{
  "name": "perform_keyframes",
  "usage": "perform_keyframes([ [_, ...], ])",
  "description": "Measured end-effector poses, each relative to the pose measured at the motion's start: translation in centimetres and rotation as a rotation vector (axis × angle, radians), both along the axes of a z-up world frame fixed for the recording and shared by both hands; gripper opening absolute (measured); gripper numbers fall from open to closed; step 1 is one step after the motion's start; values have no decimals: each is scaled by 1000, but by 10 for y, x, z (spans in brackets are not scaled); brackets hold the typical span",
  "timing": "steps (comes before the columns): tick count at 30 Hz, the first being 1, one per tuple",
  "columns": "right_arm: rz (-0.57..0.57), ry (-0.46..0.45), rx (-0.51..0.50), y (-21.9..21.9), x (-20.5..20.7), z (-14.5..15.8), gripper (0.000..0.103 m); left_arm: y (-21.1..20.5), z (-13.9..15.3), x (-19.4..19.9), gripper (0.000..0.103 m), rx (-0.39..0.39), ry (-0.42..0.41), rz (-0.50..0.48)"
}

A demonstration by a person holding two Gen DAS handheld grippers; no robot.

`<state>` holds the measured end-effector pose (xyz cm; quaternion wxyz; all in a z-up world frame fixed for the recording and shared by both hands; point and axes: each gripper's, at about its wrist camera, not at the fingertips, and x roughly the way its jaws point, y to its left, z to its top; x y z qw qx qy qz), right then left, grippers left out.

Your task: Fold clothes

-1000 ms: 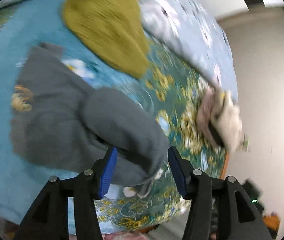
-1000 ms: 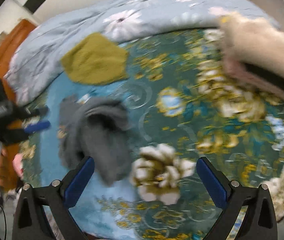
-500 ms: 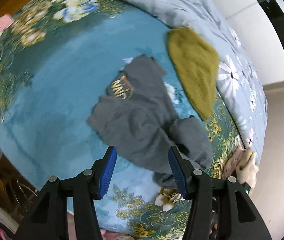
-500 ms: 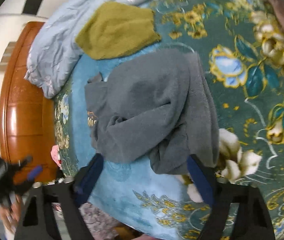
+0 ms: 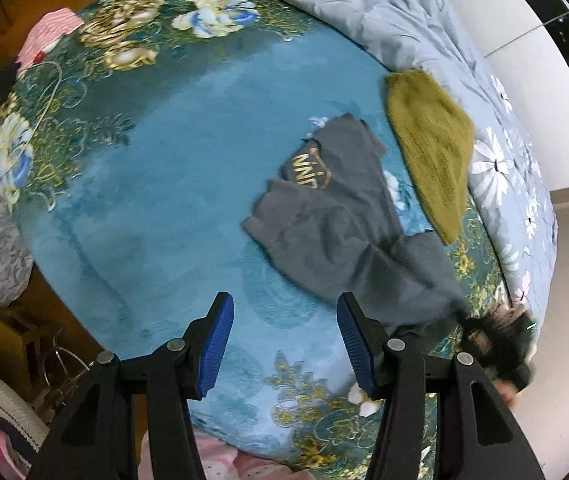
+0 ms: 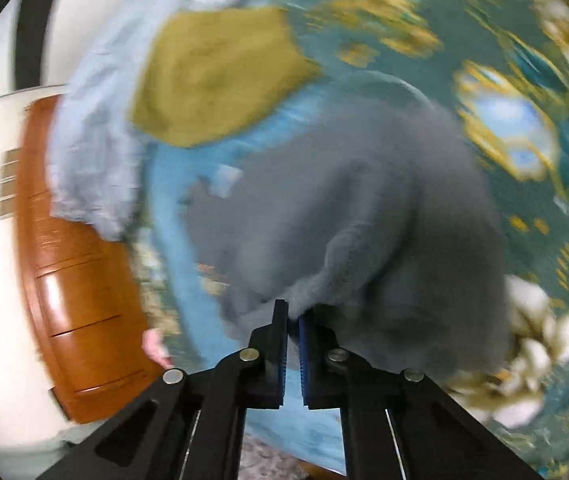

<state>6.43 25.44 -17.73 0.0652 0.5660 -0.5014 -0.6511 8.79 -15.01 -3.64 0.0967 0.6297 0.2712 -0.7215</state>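
A crumpled grey sweatshirt (image 5: pixel 336 216) with a gold logo lies on the blue floral blanket (image 5: pixel 164 168). My left gripper (image 5: pixel 284 340) is open and empty, above the blanket just short of the sweatshirt's near edge. My right gripper (image 6: pixel 292 320) is shut on a fold of the grey sweatshirt (image 6: pixel 364 216) at its near edge; it shows blurred at the far right of the left wrist view (image 5: pixel 496 328). An olive-green knitted garment (image 5: pixel 428 148) lies beyond the sweatshirt, also in the right wrist view (image 6: pixel 220 76).
A grey-blue flowered quilt (image 5: pixel 384 8) is bunched along the far side of the bed. A wooden chest of drawers (image 6: pixel 80 280) stands beside the bed. A pink striped cloth (image 5: pixel 50 36) and a white cable (image 5: pixel 44 92) lie at the bed's left corner.
My right gripper has closed from wide open onto the sweatshirt's near edge. My left gripper has pulled back and swung left, staying open.
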Motion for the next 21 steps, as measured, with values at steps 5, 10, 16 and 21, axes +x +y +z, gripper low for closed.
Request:
perform_keyframes([
  [5, -33, 185, -48, 4, -57, 63, 1, -15, -13, 4, 55, 24, -20, 28],
  [10, -81, 291, 7, 13, -106, 117, 1, -25, -23, -13, 55, 55, -31, -8],
  [16, -37, 198, 202, 7, -95, 111, 3, -7, -46, -55, 55, 26, -45, -171],
  [21, -74, 40, 316, 24, -42, 74, 5, 57, -72, -85, 62, -28, -41, -453],
])
